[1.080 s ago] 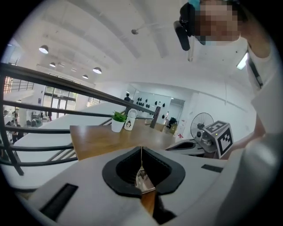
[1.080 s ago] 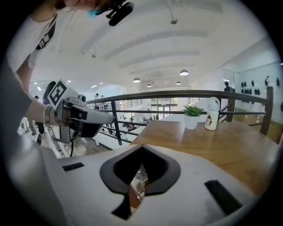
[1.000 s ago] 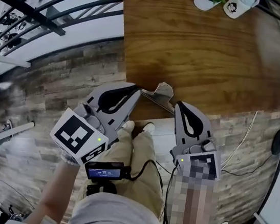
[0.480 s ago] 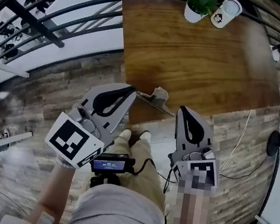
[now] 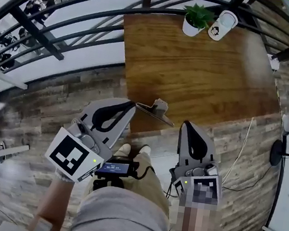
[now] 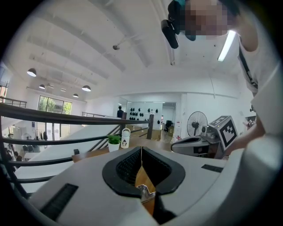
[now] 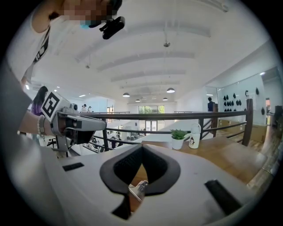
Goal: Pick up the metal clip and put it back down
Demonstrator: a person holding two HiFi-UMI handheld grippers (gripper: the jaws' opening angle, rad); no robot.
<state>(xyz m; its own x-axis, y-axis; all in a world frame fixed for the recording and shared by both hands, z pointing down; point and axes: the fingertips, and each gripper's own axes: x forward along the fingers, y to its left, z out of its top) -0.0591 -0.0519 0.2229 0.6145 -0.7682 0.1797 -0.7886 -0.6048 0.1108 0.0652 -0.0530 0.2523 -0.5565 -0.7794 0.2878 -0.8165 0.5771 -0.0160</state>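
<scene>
Wooden table point(image 5: 204, 67) below, beside a dark railing point(image 5: 84, 10). Left gripper point(image 5: 133, 104) and right gripper point(image 5: 185, 124) are both clenched, each pinching one end of the metal clip point(image 5: 157, 109). The clip hangs between them, above the table's near edge. Potted plant point(image 5: 194, 19) and white cup point(image 5: 221, 25) stand at the far edge.
</scene>
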